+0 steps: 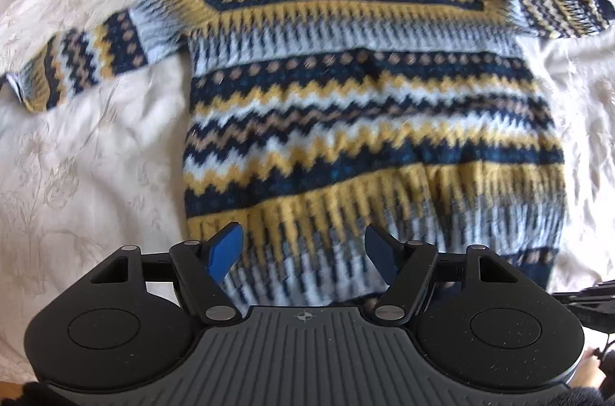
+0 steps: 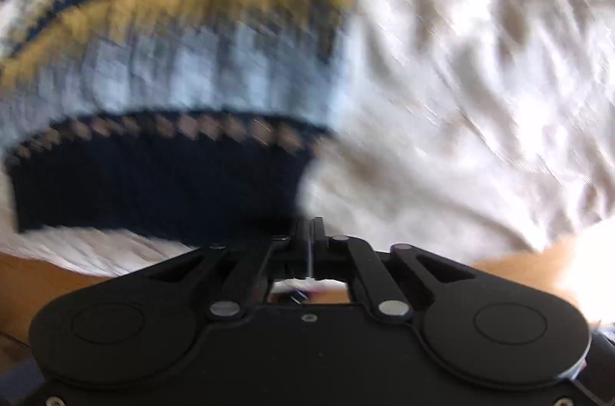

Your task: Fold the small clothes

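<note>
The left gripper (image 1: 303, 252) fills the bottom of its view, its blue-padded jaws standing apart over the lower hem of the sweater (image 1: 369, 106), with nothing held between them. The sweater lies flat in the middle of the frame on a white bedspread (image 1: 88, 183), both sleeves spread out. It is knitted in zigzag bands of navy, yellow, light blue and tan. In the blurred right view, the right gripper (image 2: 309, 233) is closed at the corner of the navy hem (image 2: 153, 183); whether it pinches the fabric I cannot tell.

Fuzzy knitted sweater (image 1: 369, 106) on a glossy, embossed white bedspread (image 1: 96, 175).
</note>
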`<state>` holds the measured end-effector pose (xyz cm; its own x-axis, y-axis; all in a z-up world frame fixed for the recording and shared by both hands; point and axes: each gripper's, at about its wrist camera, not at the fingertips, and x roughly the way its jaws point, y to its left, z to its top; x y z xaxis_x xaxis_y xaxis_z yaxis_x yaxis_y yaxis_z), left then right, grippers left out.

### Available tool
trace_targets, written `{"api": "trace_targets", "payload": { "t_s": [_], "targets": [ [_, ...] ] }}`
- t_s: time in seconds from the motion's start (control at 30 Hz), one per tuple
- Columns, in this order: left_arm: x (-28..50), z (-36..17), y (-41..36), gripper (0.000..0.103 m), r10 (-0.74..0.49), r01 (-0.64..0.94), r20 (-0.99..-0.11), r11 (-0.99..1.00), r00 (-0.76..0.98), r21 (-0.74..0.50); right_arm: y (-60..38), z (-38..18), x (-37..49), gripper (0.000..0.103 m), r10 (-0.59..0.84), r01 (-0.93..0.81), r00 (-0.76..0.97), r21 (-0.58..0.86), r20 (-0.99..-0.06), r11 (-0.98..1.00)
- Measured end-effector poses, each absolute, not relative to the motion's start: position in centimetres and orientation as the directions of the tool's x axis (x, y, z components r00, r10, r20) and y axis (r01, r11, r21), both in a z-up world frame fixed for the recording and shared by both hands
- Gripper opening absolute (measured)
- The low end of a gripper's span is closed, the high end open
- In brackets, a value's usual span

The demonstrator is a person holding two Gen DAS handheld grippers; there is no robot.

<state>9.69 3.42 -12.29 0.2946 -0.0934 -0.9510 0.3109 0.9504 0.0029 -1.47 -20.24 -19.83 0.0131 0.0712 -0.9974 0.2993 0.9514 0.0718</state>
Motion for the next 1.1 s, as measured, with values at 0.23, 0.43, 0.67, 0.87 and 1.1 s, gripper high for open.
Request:
{"api": "trace_targets", "payload": {
  "t_s": [0.23,0.43,0.67,0.87,1.1],
  "targets": [
    [8.7,-13.0,6.6,0.068,-0.102,0.273,-0.962,0.962,0.253,-0.030,-22.0,-15.7,-2.4,0.046,0.041,0.378,0.203,0.117,-0.978,0.918],
    [11.4,-12.1,3.8,0.068,-0.145,0.330,-0.939,0.943,0.312,-0.036,-21.7,-12.1,0.2,0.062,-0.018,0.395,0.337,0.124,-0.941,0.910],
    [16.5,-13.7,-0.3,0.068,-0.197,0.388,-0.911,0.921,0.364,-0.044,-18.0,-10.2,5.9,0.062,0.012,0.276,0.443,0.149,-0.897,0.950],
    [16.9,-19.9,-1.9,0.070,-0.136,0.496,-0.961,0.868,0.241,0.002,-14.2,-12.2,11.3,0.060,0.044,0.145,0.445,0.121,-0.894,0.982],
    [14.7,-18.3,1.0,0.068,-0.220,0.440,-0.945,0.893,0.243,-0.095,-11.4,-15.5,12.9,0.059,0.062,0.082,0.368,0.098,-0.928,0.992]
  ]
}}
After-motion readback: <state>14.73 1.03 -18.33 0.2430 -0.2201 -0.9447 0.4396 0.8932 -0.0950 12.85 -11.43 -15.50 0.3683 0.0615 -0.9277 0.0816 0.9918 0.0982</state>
